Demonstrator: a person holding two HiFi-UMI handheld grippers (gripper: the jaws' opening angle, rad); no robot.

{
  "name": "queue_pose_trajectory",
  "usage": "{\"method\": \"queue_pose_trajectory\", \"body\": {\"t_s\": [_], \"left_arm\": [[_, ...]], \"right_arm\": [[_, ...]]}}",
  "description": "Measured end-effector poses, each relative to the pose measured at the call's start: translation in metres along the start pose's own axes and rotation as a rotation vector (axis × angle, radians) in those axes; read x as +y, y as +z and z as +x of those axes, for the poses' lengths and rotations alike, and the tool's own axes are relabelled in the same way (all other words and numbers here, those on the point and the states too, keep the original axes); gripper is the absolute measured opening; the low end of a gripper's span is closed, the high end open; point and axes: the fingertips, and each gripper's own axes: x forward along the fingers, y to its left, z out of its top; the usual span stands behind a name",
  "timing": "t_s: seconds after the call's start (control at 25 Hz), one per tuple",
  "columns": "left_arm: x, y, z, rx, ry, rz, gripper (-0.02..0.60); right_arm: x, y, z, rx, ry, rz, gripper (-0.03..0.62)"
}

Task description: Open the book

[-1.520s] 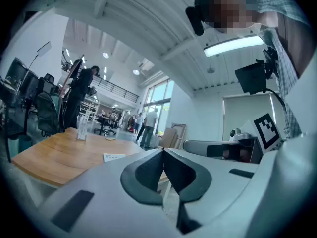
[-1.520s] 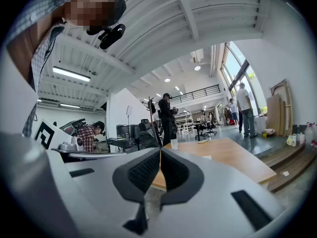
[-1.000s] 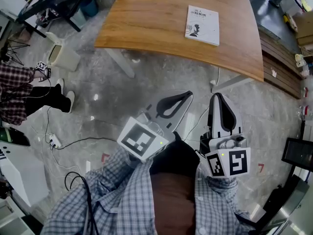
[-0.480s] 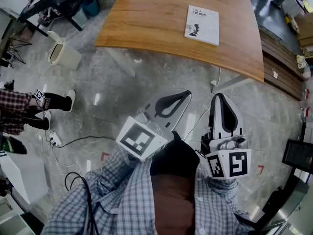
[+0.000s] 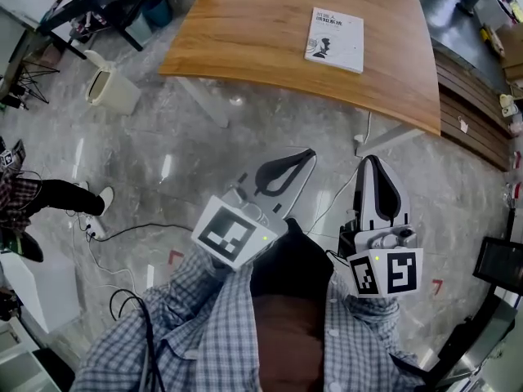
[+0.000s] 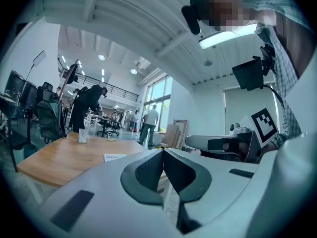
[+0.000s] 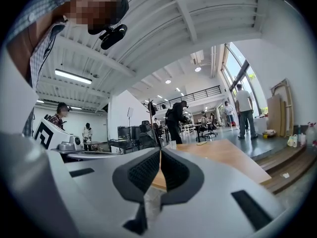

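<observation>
Book (image 5: 335, 41): closed, flat on far right part of wooden table (image 5: 245, 39).
Left gripper (image 5: 302, 155): jaws together, empty, near side, well apart from table.
Right gripper (image 5: 373, 163): jaws together, empty.

A closed white paperback book (image 5: 335, 41) lies flat on the curved wooden table (image 5: 245, 47), well apart from my left gripper (image 5: 309, 153) and right gripper (image 5: 372, 162), both held over the grey stone floor (image 5: 188, 178).

The head view looks steeply down — the bench (image 5: 270, 39) lies far off, upper frame. Both gripper views look level along their jaws toward that same bench.
</observation>
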Motion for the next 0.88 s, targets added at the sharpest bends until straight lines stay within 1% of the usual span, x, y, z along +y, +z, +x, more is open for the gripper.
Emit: {"method": "queue_pose_trajectory", "body": {"t_s": [0.2, 0.48, 0.64, 0.88], "left_arm": [[-0.007, -0.002, -0.001, -0.013, 0.038, -0.019, 0.008], [-0.008, -0.009, 0.012, 0.011, 0.039, 0.004, 0.008], [-0.001, -0.01, 0.021, 0.016, 0.033, 0.0, 0.008], [0.025, -0.011, 0.052, 0.017, 0.019, 0.004, 0.008]], "right_arm": [[-0.01, -0.001, -0.016, 0.003, -0.003, -0.044, 0.023], [-0.047, -0.015, -0.025, 0.024, -0.069, 0.001, 0.023], [-0.055, -0.015, -0.019, 0.019, -0.082, -0.001, 0.023], [-0.069, -0.016, 0.009, 0.015, -0.099, 0.0, 0.023]]}}
